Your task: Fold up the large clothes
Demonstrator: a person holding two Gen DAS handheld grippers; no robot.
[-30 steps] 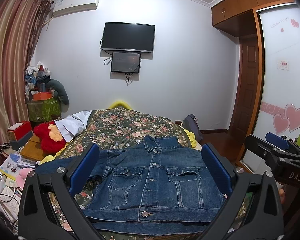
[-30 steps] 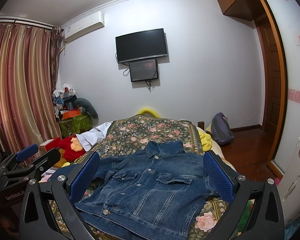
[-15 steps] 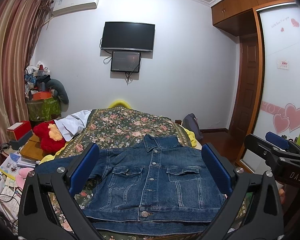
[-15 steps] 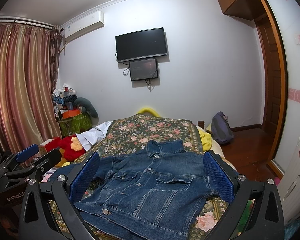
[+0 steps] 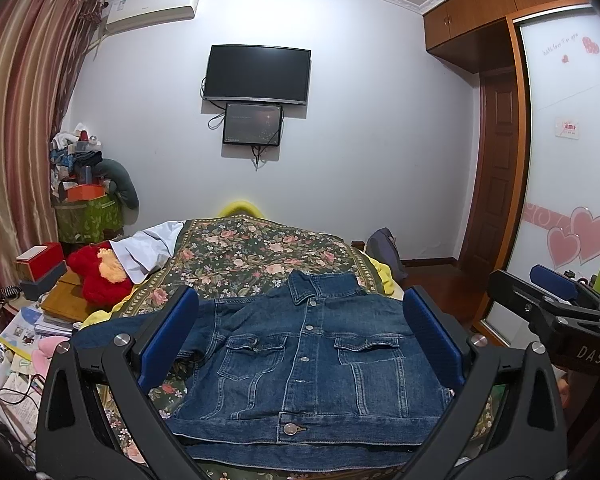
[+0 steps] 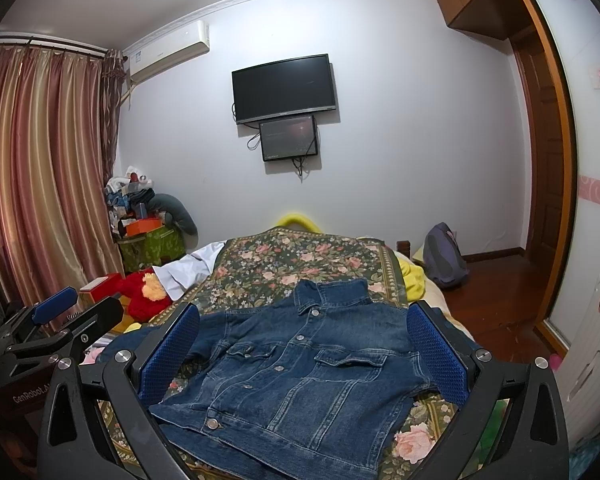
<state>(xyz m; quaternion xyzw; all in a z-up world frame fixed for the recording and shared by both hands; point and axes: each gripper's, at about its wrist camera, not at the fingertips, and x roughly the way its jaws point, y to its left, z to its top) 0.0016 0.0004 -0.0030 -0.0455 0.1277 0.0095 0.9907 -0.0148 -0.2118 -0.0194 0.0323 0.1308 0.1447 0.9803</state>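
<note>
Jacket flat on bed, front up, collar away, long axis pointing forward. Left gripper and right gripper spread, empty, above hem; sleeve trails left, nearer left gripper.

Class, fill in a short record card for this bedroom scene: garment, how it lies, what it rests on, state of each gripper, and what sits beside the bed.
garment: denim jacket, buttoned, front side up
lie: spread flat, collar toward the far wall, one sleeve stretched out to the left
surface: floral bedspread
left gripper: open, holding nothing, above the near edge of the bed
right gripper: open, holding nothing, above the near edge of the bed
beside the bed: red plush toy on the left
folding: not yet begun
</note>
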